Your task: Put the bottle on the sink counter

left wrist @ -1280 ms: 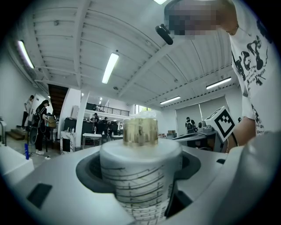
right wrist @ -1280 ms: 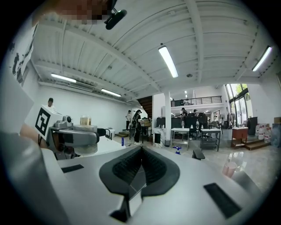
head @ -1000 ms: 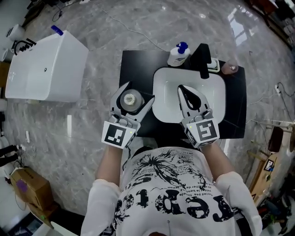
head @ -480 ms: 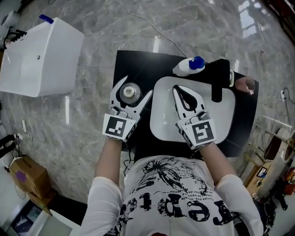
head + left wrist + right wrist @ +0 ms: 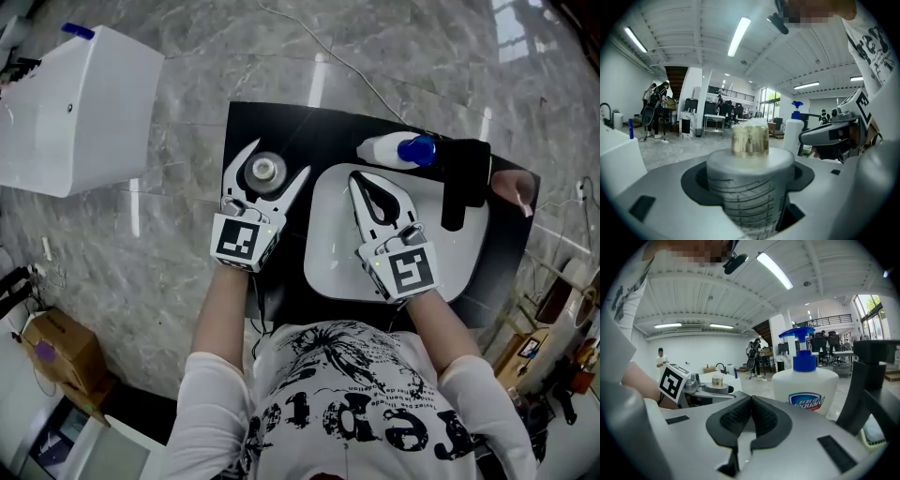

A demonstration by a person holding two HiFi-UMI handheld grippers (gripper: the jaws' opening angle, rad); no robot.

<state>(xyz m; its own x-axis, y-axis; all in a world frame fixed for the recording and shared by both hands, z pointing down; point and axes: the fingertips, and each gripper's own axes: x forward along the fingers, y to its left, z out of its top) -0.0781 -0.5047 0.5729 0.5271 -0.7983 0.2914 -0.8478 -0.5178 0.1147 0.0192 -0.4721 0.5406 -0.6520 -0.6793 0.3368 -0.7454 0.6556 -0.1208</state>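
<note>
A grey bottle [image 5: 266, 171] with a pale gold cap sits between the jaws of my left gripper [image 5: 278, 161], which is shut on it. It is over the black sink counter [image 5: 281, 127], left of the white sink basin [image 5: 328, 253]. I cannot tell whether its base touches the counter. In the left gripper view the bottle [image 5: 749, 187] fills the centre between the jaws of the left gripper [image 5: 750, 164]. My right gripper [image 5: 362, 181] is shut and empty over the basin. In its own view the right gripper [image 5: 749, 411] shows its pads pressed together.
A white soap dispenser [image 5: 398, 148] with a blue pump stands behind the basin, large in the right gripper view as the dispenser [image 5: 805, 383]. A black faucet [image 5: 466, 183] rises at the basin's right. A white box [image 5: 75, 108] sits on the marble floor far left.
The left gripper has carried the bottle a little farther in over the counter. The head view has swung, so the counter now sits tilted. The right gripper stays shut over the basin.
</note>
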